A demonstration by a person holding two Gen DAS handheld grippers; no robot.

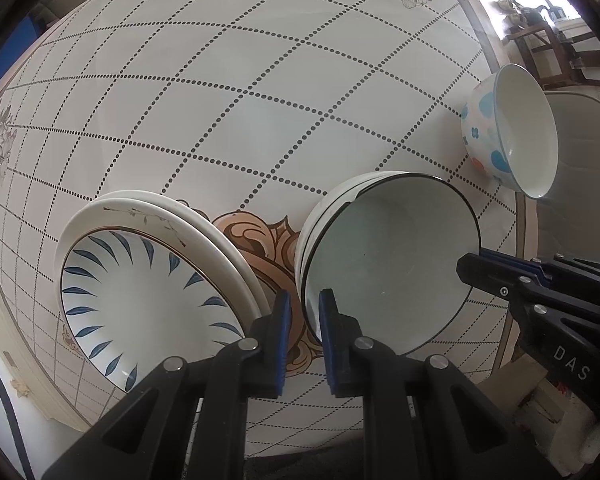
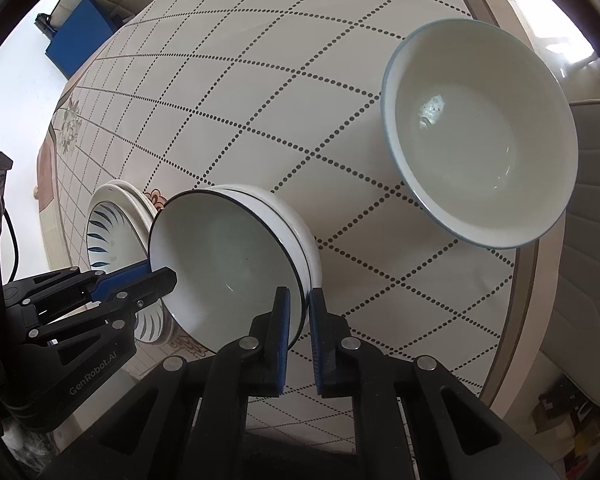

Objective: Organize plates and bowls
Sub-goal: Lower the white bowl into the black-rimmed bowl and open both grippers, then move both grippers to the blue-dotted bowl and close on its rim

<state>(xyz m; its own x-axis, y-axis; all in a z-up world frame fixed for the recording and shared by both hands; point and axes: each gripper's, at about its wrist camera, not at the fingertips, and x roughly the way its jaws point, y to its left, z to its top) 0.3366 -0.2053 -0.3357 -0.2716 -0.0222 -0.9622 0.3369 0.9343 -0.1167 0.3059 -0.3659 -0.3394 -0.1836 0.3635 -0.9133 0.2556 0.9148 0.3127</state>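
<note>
A black-rimmed bowl (image 1: 392, 256) (image 2: 228, 256) sits nested on top of a stack of white bowls (image 1: 332, 200) (image 2: 296, 216) on the table. My left gripper (image 1: 305, 306) (image 2: 164, 276) is shut on its left rim. My right gripper (image 2: 300, 302) (image 1: 470, 266) is shut on the opposite rim, one finger inside the bowl and one outside. Just left of the bowls lies a stack of plates (image 1: 140, 300) (image 2: 108, 232), the top one painted with blue leaves. A spotted bowl with a blue rim (image 1: 512, 132) (image 2: 480, 132) stands alone to the right.
The round table (image 1: 220, 100) (image 2: 260, 100) has a dotted diamond pattern, and its edge curves close past the spotted bowl. A pale chair (image 2: 596, 240) stands beyond that edge. A blue box (image 2: 80, 36) sits on the floor far off at the left.
</note>
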